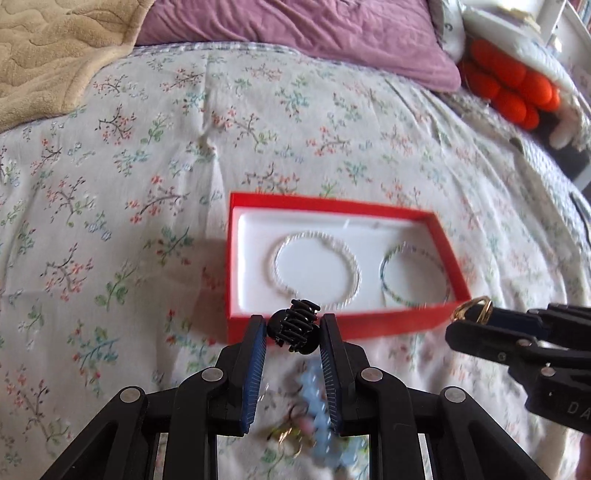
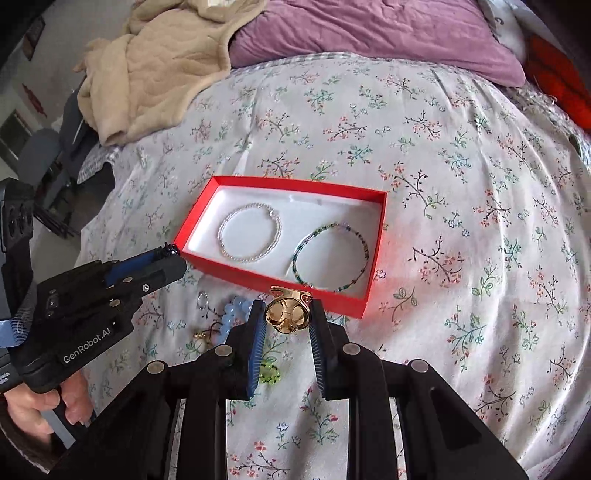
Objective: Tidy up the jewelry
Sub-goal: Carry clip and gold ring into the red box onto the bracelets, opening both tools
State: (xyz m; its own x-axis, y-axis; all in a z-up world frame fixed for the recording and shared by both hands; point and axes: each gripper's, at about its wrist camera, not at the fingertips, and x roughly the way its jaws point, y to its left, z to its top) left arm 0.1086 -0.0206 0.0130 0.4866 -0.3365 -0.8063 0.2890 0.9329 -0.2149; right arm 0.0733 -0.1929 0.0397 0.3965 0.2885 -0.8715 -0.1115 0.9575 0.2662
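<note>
A red box with a white lining lies on the floral bedspread. In it lie a white bead bracelet and a green-blue bead bracelet. My left gripper is shut on a black claw hair clip, just before the box's near wall. My right gripper is shut on a gold clip, by the box's near right corner.
On the bedspread near the grippers lie a light blue claw clip, a small silver ring, small gold pieces and a green flower piece. A beige blanket, a purple pillow and an orange item lie at the back.
</note>
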